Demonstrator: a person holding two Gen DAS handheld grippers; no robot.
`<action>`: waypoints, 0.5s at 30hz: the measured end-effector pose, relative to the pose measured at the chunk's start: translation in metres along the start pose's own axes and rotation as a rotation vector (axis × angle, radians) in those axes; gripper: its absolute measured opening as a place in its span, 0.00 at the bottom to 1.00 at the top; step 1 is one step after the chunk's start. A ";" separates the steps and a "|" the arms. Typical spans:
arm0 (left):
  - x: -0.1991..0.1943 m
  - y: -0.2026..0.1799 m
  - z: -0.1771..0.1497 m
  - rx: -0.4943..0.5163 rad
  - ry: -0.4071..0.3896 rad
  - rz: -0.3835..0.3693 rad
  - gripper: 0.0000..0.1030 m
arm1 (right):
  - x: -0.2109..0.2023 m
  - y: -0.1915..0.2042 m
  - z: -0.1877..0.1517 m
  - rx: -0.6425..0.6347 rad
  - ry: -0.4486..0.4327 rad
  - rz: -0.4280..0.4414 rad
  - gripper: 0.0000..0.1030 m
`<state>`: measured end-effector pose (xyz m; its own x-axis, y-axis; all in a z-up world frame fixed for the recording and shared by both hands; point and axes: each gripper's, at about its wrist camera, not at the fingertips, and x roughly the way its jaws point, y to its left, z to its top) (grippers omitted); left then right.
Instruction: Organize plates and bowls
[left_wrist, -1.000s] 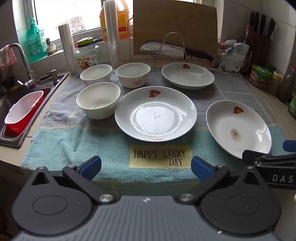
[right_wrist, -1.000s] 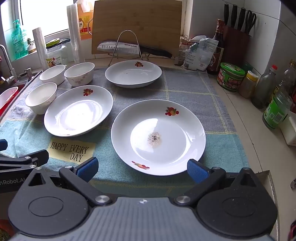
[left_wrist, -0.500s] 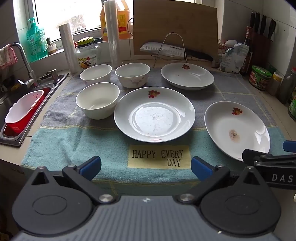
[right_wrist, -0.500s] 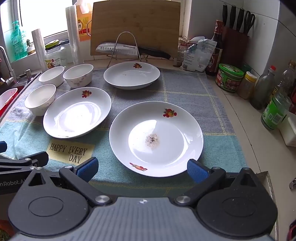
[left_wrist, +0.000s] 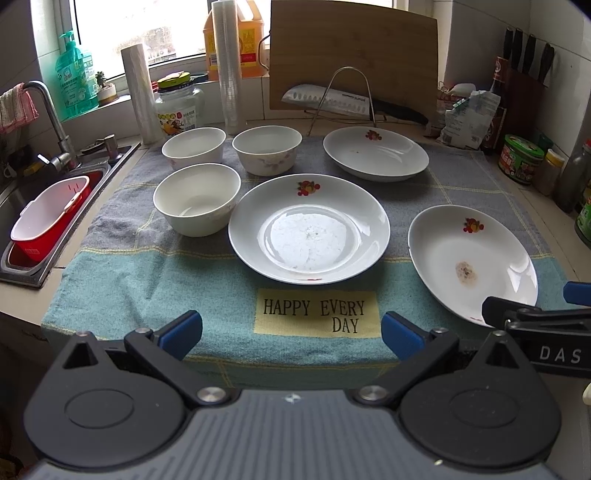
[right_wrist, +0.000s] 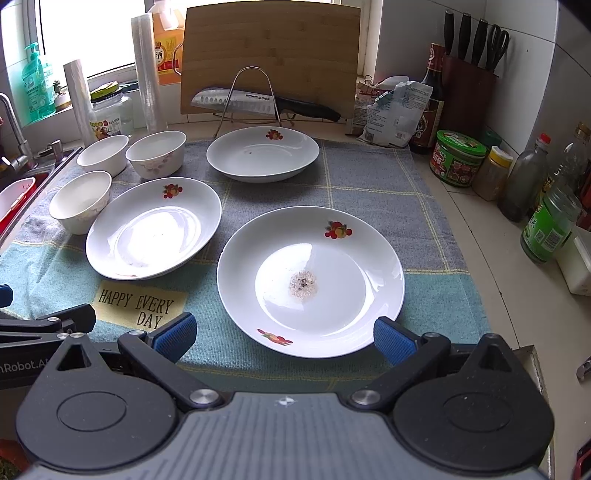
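Three white plates with fruit prints lie on a towel: a middle plate (left_wrist: 308, 229) (right_wrist: 153, 228), a far plate (left_wrist: 375, 154) (right_wrist: 262, 154), and a stained near-right plate (left_wrist: 471, 263) (right_wrist: 310, 280). Three white bowls stand at the left: a near bowl (left_wrist: 197, 198) (right_wrist: 80, 202), a back-left bowl (left_wrist: 194, 147) (right_wrist: 103, 154) and a back-right bowl (left_wrist: 267, 149) (right_wrist: 156, 154). My left gripper (left_wrist: 291, 334) is open above the towel's front edge, in front of the middle plate. My right gripper (right_wrist: 284, 338) is open with the stained plate's near rim between its fingers, not touching.
A sink (left_wrist: 22, 206) with a red-and-white basin (left_wrist: 50, 218) lies at the left. A knife on a wire rack (right_wrist: 258, 101) and a cutting board (right_wrist: 271, 59) stand behind the plates. Jars and bottles (right_wrist: 524, 184) line the right counter. The towel (left_wrist: 147, 273) covers the counter.
Both grippers have crept slightly forward toward the dishes. The right one has closed in on the stained plate's near rim. No dish has moved.
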<state>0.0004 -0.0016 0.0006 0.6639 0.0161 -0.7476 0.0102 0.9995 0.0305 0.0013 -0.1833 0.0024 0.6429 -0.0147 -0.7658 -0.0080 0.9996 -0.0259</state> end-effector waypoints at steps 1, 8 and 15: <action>0.000 0.000 0.000 -0.001 0.000 0.000 0.99 | 0.000 0.000 0.000 0.000 -0.001 0.000 1.00; -0.001 0.000 0.002 -0.001 -0.001 -0.004 0.99 | 0.000 -0.001 0.002 -0.002 -0.004 -0.003 1.00; -0.002 -0.003 0.003 -0.004 -0.001 -0.010 0.99 | -0.001 -0.002 0.002 0.001 -0.009 -0.010 1.00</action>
<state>0.0012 -0.0047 0.0043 0.6646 0.0059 -0.7472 0.0140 0.9997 0.0202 0.0021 -0.1852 0.0044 0.6498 -0.0245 -0.7597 -0.0010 0.9995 -0.0330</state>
